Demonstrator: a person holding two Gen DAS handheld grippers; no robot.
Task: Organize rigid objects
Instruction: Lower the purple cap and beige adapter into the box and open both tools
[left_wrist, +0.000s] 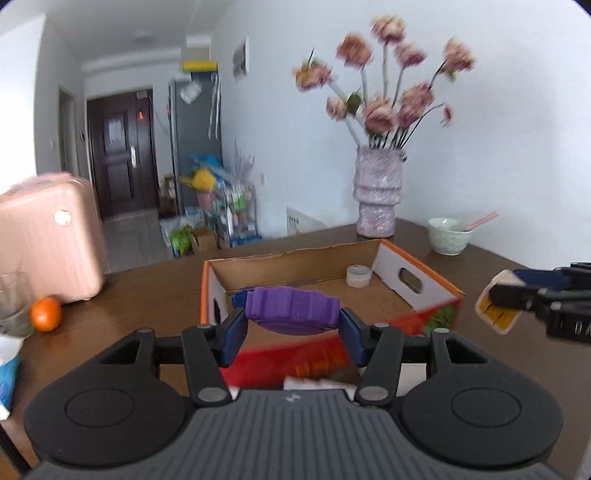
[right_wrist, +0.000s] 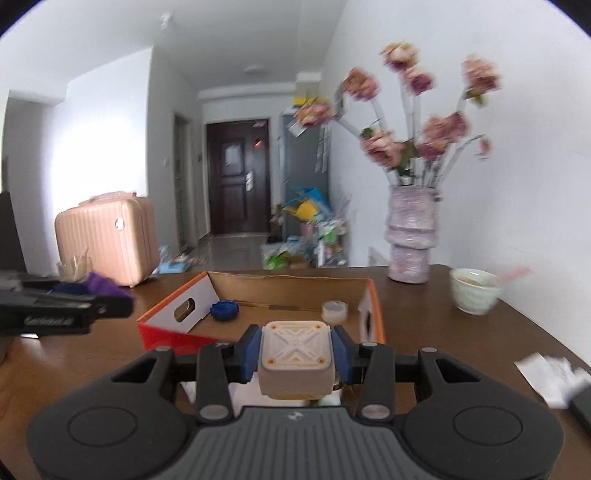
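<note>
My left gripper (left_wrist: 293, 325) is shut on a purple ridged disc (left_wrist: 292, 309), held above the near edge of an open cardboard box (left_wrist: 417, 267). It shows at the left of the right wrist view (right_wrist: 107, 286). My right gripper (right_wrist: 295, 350) is shut on a cream cube with yellow inlay (right_wrist: 294, 356), held above the box's near wall (right_wrist: 168, 338). It appears at the right of the left wrist view (left_wrist: 496, 301). A blue ridged disc (right_wrist: 224, 309) and a roll of tape (right_wrist: 334, 311) lie inside the box.
A vase of flowers (right_wrist: 410, 236) and a pale bowl with a pink stick (right_wrist: 474, 290) stand at the back right of the brown table. A pink suitcase (right_wrist: 107, 236), a glass (left_wrist: 13, 306) and an orange (left_wrist: 45, 314) are at the left. White paper (right_wrist: 550, 376) lies at the right.
</note>
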